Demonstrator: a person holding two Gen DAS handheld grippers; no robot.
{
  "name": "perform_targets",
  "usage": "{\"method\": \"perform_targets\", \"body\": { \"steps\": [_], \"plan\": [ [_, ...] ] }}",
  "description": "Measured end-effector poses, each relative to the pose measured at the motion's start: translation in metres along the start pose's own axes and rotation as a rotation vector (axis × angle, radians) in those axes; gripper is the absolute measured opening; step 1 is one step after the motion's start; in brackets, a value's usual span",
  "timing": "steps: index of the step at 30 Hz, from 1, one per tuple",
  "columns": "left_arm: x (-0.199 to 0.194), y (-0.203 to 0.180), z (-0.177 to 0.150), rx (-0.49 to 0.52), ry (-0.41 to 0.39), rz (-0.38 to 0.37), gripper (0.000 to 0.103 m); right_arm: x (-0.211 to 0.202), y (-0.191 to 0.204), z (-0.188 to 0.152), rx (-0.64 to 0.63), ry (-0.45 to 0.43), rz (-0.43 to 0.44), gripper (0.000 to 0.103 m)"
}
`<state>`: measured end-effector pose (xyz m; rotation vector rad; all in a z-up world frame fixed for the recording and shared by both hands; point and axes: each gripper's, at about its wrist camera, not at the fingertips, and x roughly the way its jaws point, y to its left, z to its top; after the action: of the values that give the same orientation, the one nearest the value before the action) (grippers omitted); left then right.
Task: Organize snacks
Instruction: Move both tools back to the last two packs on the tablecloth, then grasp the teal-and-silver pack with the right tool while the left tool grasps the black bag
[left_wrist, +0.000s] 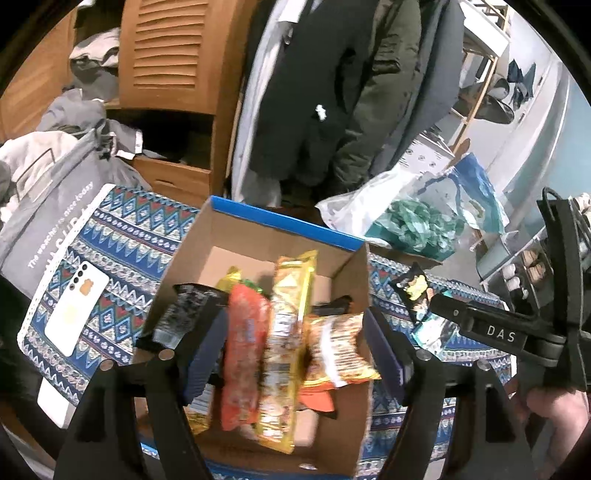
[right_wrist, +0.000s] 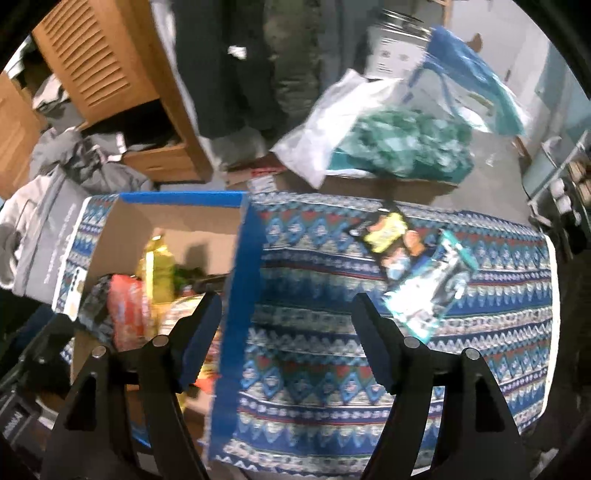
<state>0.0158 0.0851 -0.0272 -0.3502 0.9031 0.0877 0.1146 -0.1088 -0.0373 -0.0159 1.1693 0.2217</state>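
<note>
A cardboard box with a blue rim (left_wrist: 280, 218) (right_wrist: 177, 197) stands on the patterned cloth (right_wrist: 332, 350). Inside it lie several snack packets: an orange-red one (left_wrist: 243, 354), a long golden one (left_wrist: 288, 325), a gold-and-white one (left_wrist: 336, 347) and a dark one (left_wrist: 181, 314). My left gripper (left_wrist: 295, 332) hangs open over these packets with nothing pressed between its pads. My right gripper (right_wrist: 288, 306) is open and empty, straddling the box's right wall. To its right on the cloth lie a black-and-yellow packet (right_wrist: 388, 236) (left_wrist: 415, 288) and a teal-and-silver packet (right_wrist: 428, 291) (left_wrist: 432, 328).
A white phone (left_wrist: 77, 306) lies on the cloth left of the box, beside a grey bag (left_wrist: 48, 206). Behind the table are a wooden louvred cabinet (left_wrist: 166, 55), hanging coats (left_wrist: 332, 92) and a plastic bag of green stuff (right_wrist: 399, 147) on a carton.
</note>
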Motion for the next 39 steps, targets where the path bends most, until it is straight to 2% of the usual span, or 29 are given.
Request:
{"method": "perform_targets", "body": {
  "steps": [2,10,13,18,22,29,39],
  "plan": [
    [0.002,-0.009,0.002,0.009,0.009,-0.001,0.080,0.000,-0.012,0.000,0.017,0.005,-0.009,0.073],
    [0.023,-0.052,0.010,0.034,0.075,-0.004,0.081,0.007,-0.070,0.002,0.108,0.027,-0.036,0.074],
    [0.035,-0.068,0.013,0.038,0.098,-0.002,0.087,0.011,-0.088,0.003,0.133,0.034,-0.044,0.079],
    [0.055,-0.104,0.012,0.097,0.126,-0.007,0.087,0.026,-0.124,0.004,0.181,0.058,-0.071,0.079],
    [0.074,-0.129,0.009,0.120,0.157,-0.029,0.087,0.043,-0.157,0.001,0.270,0.075,-0.053,0.079],
    [0.131,-0.164,0.004,0.117,0.252,-0.036,0.087,0.082,-0.205,0.002,0.405,0.103,-0.063,0.079],
    [0.197,-0.183,-0.005,0.096,0.339,-0.012,0.087,0.133,-0.235,0.001,0.499,0.146,-0.058,0.079]
  ]
}}
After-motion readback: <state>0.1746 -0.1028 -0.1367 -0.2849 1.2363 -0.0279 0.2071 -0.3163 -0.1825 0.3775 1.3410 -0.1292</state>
